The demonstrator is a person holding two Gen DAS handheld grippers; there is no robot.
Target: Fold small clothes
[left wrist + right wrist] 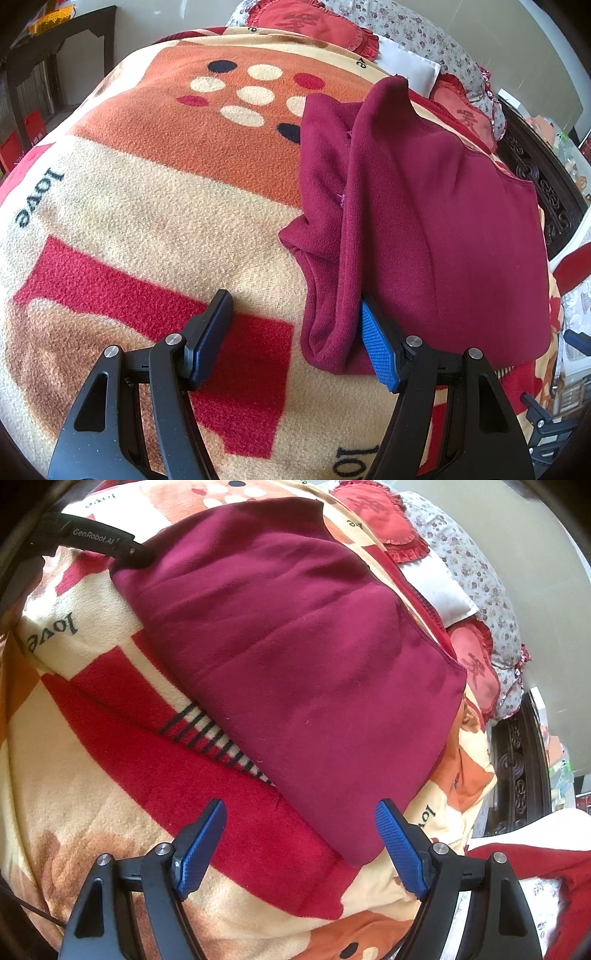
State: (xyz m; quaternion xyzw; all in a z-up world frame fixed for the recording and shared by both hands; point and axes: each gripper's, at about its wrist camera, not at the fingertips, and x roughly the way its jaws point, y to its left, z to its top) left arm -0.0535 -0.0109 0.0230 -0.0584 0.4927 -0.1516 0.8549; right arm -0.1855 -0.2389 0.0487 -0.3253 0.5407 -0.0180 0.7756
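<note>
Maroon garment [424, 229] is lying folded on the patterned blanket [147, 206] covering the bed, w/ its left edge bunching into a raised ridge. Left tool [297, 339] is sitting wide open at the garment's near-left corner; one blue pad is touching the cloth edge, nothing is being gripped. Right tool [301, 843] is hovering wide open just over the garment's near corner, holding nothing. Red heart pillows [314, 22] are resting at the far end.

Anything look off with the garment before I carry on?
The maroon garment is folded over, but its left edge is bunched and rumpled on the blanket, not flat. No damage visible.
</note>
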